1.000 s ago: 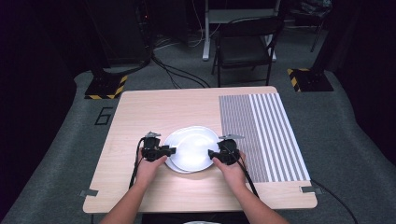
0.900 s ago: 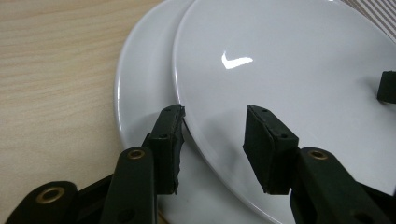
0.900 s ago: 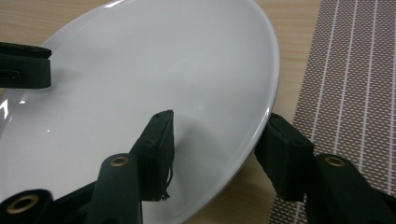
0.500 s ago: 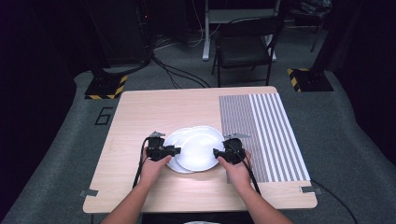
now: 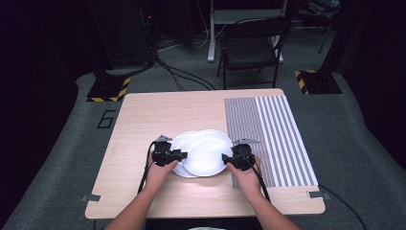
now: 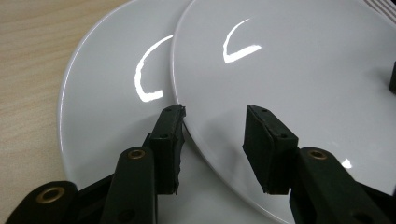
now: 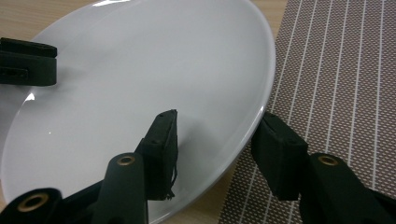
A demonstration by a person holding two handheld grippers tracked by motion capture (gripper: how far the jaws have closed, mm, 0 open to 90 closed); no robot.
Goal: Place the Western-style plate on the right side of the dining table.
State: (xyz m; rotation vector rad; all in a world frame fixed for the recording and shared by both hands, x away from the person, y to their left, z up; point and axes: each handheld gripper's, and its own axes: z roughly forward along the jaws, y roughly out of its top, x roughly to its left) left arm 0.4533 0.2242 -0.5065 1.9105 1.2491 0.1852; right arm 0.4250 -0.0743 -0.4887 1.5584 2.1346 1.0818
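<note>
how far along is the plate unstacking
Partly done. The top plate sits offset toward the striped placemat, overlapping the bottom plate rather than sitting square on it. In hand: the left gripper and right gripper each straddle a rim of the top plate, jaws apart. Left: getting the top plate fully clear of the bottom one, probably onto the placemat.

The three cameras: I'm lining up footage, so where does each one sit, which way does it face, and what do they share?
High view: above the person's side, looking forward and down on the table; forearms, left gripper and right gripper show.
Left gripper view: rides the left gripper, looking along its jaws, which straddle the upper plate's rim over the lower plate.
Right gripper view: rides the right gripper, jaws straddling the upper plate's rim beside the striped mat.
Shared: all see the upper plate.
</note>
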